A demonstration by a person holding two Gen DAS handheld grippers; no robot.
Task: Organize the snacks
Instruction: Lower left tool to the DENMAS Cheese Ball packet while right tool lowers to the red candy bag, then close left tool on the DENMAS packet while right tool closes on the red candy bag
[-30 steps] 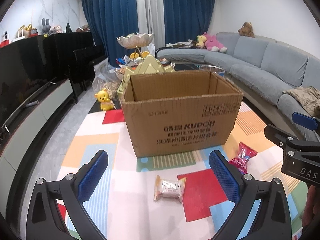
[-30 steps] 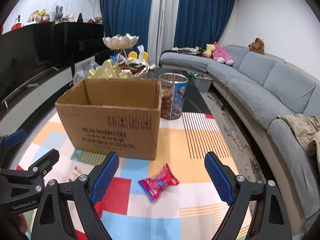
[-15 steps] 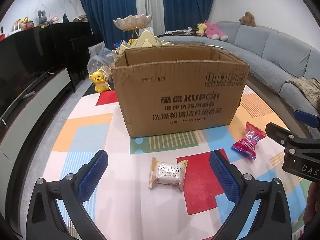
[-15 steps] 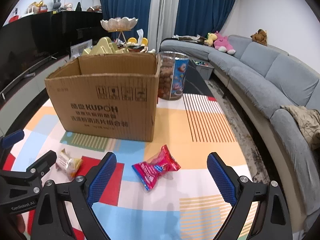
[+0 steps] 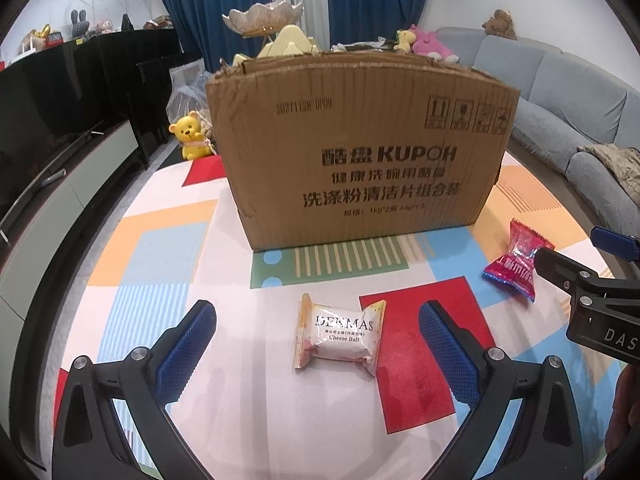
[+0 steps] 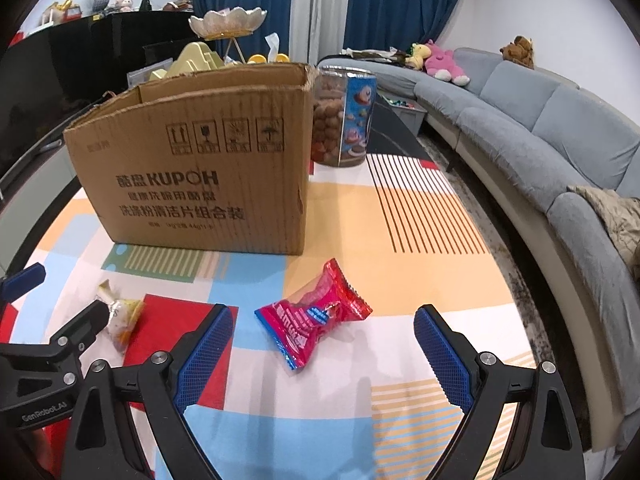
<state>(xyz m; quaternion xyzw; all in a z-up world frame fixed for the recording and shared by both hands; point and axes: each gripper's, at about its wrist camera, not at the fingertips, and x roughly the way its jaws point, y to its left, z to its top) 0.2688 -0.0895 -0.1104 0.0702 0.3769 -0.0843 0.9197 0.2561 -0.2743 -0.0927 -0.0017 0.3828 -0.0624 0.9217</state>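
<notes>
My left hand-held gripper (image 5: 318, 354) stands wide open, holding nothing; the white cheese ball packet (image 5: 338, 336) lies on the patterned mat (image 5: 168, 256) between its blue pads. My right hand-held gripper (image 6: 322, 356) is likewise spread and empty, the red snack packet (image 6: 314, 314) flat before it. The open cardboard box (image 5: 360, 156) stands just beyond both packets.
</notes>
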